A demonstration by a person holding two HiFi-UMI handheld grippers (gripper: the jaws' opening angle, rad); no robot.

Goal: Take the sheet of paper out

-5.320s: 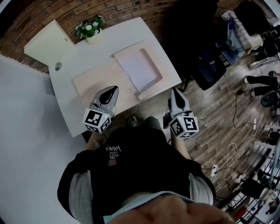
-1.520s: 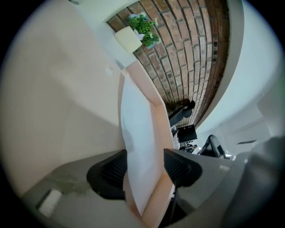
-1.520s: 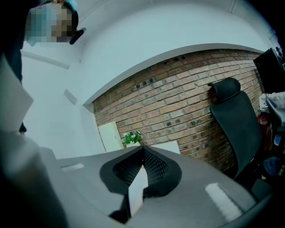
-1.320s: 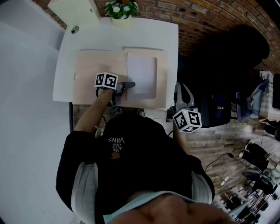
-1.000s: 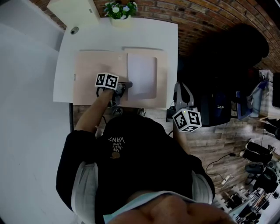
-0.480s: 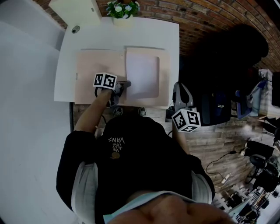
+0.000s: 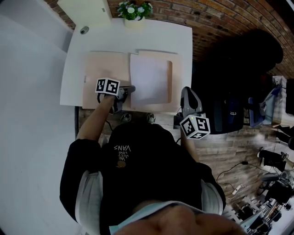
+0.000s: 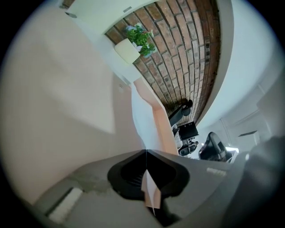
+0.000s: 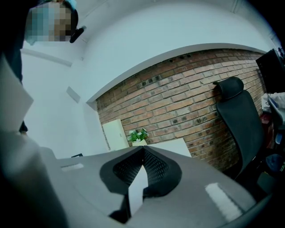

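Left gripper [image 7: 132, 88] pinches the sheet of paper [image 7: 150, 82] by its left edge, likely to slide it from the open folder [image 7: 103, 69] on the desk [image 7: 133, 39]; right gripper [image 7: 186, 90] hangs clenched, empty.

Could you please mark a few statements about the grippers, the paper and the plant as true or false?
1. The left gripper is shut on the left edge of the sheet of paper. True.
2. The right gripper presses down on the folder. False: it is shut on nothing, short of the table.
3. The potted plant stands at the table's far edge. True.
4. The sheet of paper lies on the floor. False: it lies on the folder's right half, on the table.
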